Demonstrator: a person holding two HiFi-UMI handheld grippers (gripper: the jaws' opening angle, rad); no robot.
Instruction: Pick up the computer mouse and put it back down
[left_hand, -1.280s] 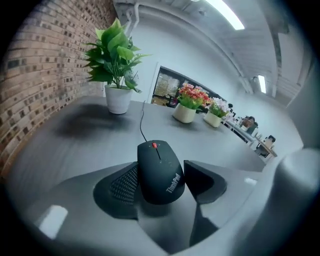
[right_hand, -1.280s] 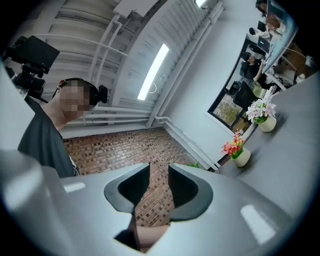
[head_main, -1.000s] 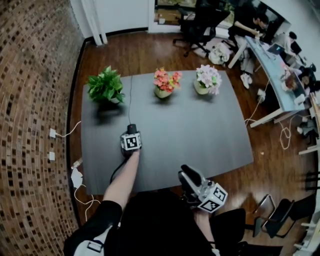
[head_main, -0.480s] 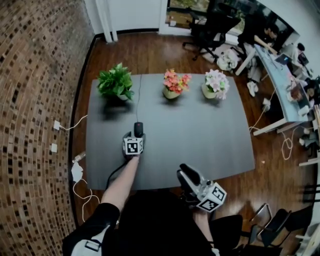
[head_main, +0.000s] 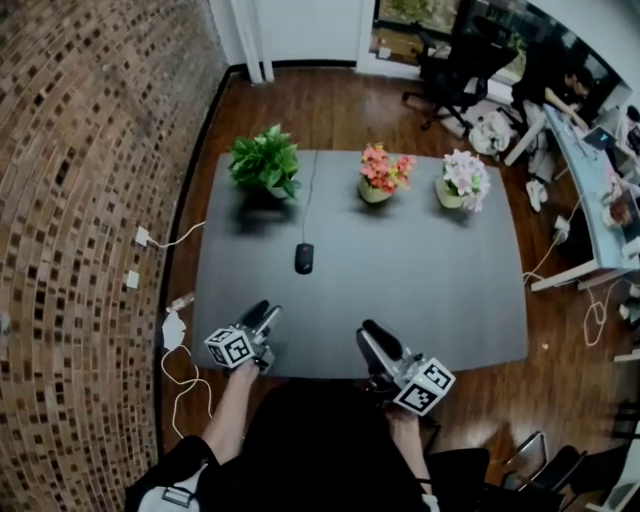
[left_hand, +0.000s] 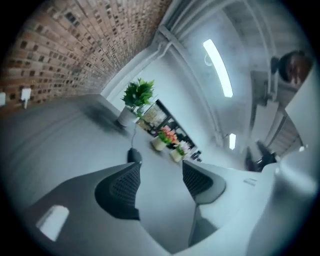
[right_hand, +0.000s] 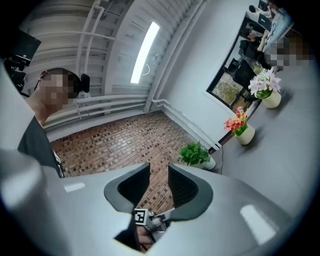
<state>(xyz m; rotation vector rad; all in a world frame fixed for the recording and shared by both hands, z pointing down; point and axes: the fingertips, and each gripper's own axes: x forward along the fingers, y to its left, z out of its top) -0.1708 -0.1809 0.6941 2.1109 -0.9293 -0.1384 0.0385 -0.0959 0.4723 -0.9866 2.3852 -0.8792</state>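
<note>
Mouse (head_main: 304, 258) lies free on the worktop (head_main: 430, 300), at one o'clock from my left hand-held gripper (head_main: 262, 316); its empty jaws stand apart and have just been closing. Right hand-held gripper (head_main: 376, 340) is narrow and empty. I judge nothing is left.

No word, number, brand or label is legible in any view. The only printed signs are black-and-white square markers. In the head view they stand on the faces of the left cube (head_main: 230, 347), carried by the left gripper (head_main: 262, 316), and of the right cube (head_main: 425, 388), carried by the right gripper (head_main: 378, 342). One small marker (right_hand: 140, 216) also shows low in the right gripper view, below the jaws. The patterns are blocky codes without readable characters.
</note>
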